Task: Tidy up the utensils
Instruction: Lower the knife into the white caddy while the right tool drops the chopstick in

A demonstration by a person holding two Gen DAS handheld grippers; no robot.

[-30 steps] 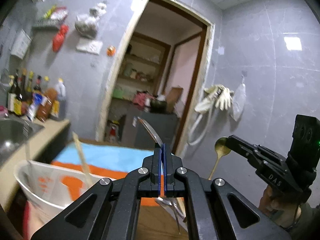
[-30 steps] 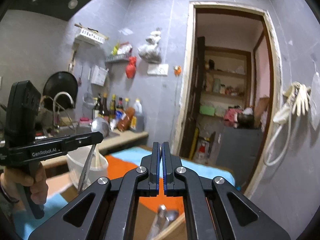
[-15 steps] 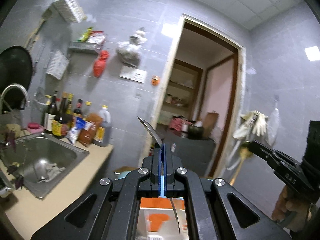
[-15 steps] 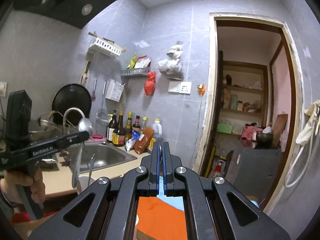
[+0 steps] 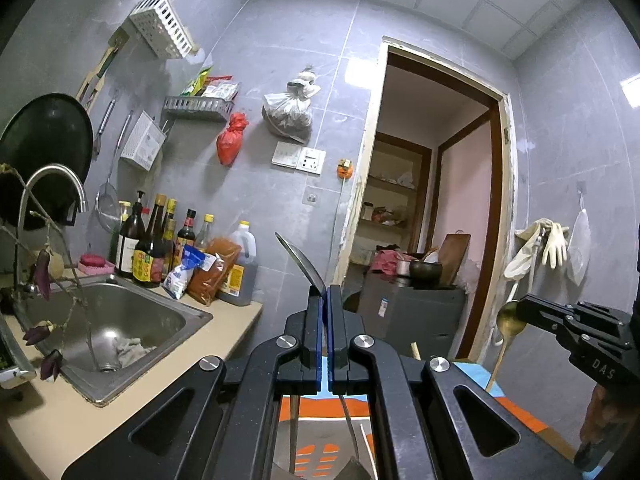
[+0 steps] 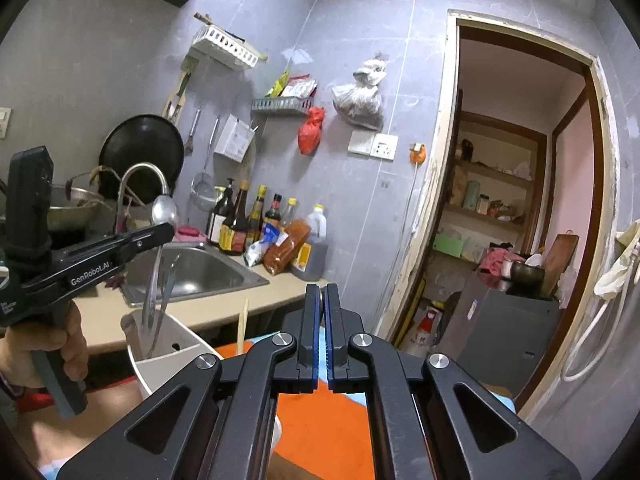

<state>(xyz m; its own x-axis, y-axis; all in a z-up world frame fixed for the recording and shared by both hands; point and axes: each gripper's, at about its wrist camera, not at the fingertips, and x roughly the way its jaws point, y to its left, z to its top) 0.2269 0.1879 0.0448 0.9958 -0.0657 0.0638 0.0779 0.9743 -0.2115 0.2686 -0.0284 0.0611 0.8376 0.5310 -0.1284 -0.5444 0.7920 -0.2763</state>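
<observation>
My left gripper (image 5: 324,292) is shut on a steel spoon (image 5: 301,263), its bowl sticking up above the fingers. In the right wrist view the left gripper (image 6: 166,232) holds that steel spoon (image 6: 164,209) over a white utensil holder (image 6: 172,354), the handle reaching down into it. My right gripper (image 6: 322,292) is shut on a gold spoon; in the left wrist view the right gripper (image 5: 524,310) holds the gold spoon (image 5: 509,322) with its handle hanging down. A wooden chopstick (image 6: 241,326) stands in the holder.
A steel sink (image 5: 116,320) with a faucet (image 5: 52,184) is set in the beige counter at left, with sauce bottles (image 5: 160,240) behind. An orange and blue mat (image 6: 320,428) lies below. A doorway (image 5: 432,220) opens ahead.
Both grippers have lifted and tilted upward, each still holding its spoon. The left one has swung left toward the sink, with the steel spoon's handle now in the white holder.
</observation>
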